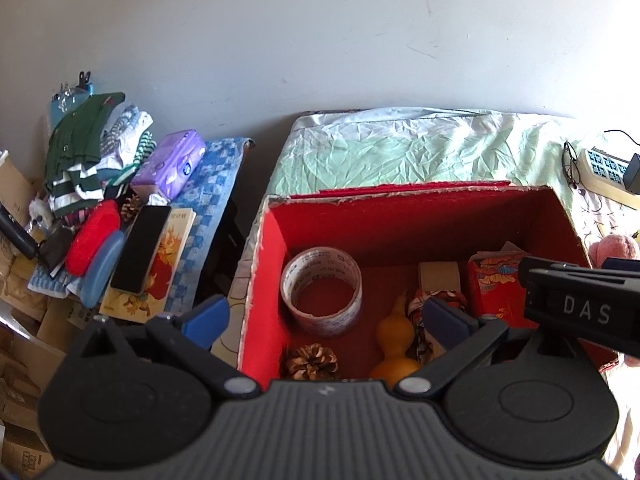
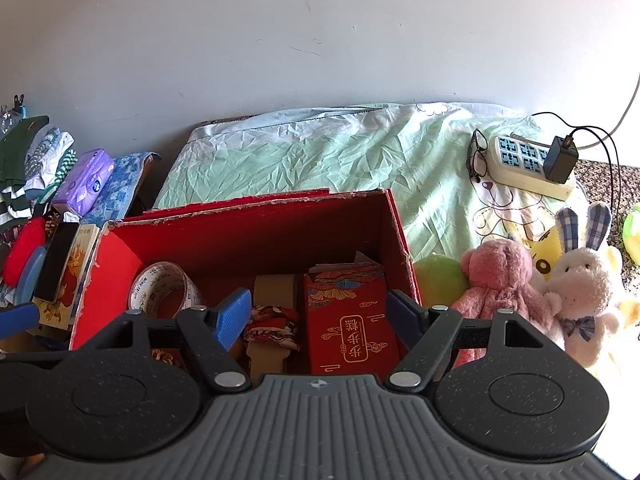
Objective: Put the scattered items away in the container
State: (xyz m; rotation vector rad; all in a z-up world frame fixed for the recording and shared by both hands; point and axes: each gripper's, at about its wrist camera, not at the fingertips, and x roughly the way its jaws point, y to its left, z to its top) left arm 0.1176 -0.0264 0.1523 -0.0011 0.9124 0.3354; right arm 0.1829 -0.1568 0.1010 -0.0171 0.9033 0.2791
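Meanwhile, plush toys – pink bear (image 2: 502,280), white rabbit (image 2: 584,280) – crowd crumpled green sheet (image 2: 320,152) right of red cardboard box (image 2: 248,236), glasses (image 2: 478,156) and power strip (image 2: 528,164) beyond; clutter pile beside box's left wall. Inside box: glossy tape roll (image 1: 322,290), orange gourd (image 1: 394,336), scaly pinecone (image 1: 312,362), red gilt-printed packet (image 2: 352,328). Left gripper (image 1: 328,316) and right gripper (image 2: 316,316) hover over box, jaws spread wide, empty

Open red box (image 1: 276,248) on the bed, with tape roll (image 1: 322,290), gourd (image 1: 394,338), pinecone (image 1: 312,362) inside.
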